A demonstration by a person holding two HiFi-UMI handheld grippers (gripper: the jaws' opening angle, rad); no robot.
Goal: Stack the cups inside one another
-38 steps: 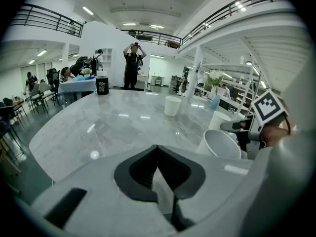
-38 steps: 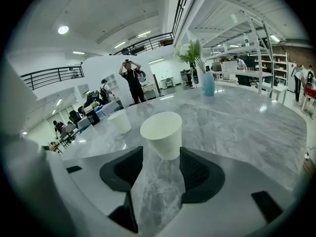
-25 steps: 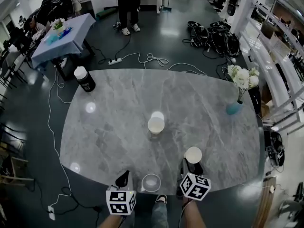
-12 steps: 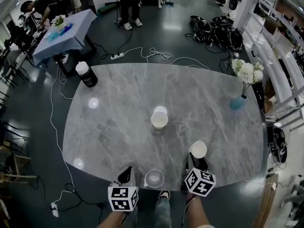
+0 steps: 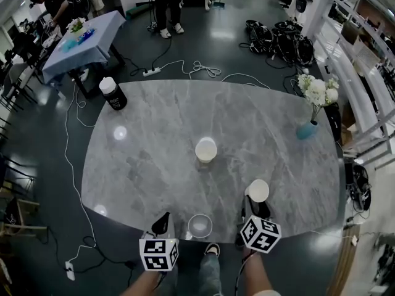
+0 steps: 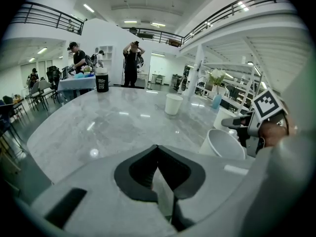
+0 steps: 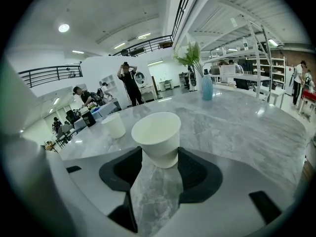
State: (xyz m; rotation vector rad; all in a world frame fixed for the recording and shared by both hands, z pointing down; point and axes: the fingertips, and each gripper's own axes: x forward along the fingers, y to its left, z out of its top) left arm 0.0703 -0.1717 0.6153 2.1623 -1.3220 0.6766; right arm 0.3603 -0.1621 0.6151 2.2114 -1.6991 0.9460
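Three white paper cups are on or over the grey marble table (image 5: 142, 140). One cup (image 5: 205, 150) stands at the table's middle, also visible in the left gripper view as the far cup (image 6: 173, 104). A second, empty cup (image 5: 199, 226) stands at the near edge between my grippers. My right gripper (image 5: 253, 202) is shut on the third cup (image 7: 158, 131), upright, gripped low on its sides. My left gripper (image 6: 158, 148) is shut on nothing, at the near edge left of the empty cup (image 6: 223, 143).
A black canister with a white lid (image 5: 112, 94) stands at the table's far left. A blue vase of white flowers (image 5: 310, 113) is at the far right. Cables, bags and standing people are on the floor beyond the table.
Only the head view has drifted a little. The cups and both grippers keep about the same places relative to one another.
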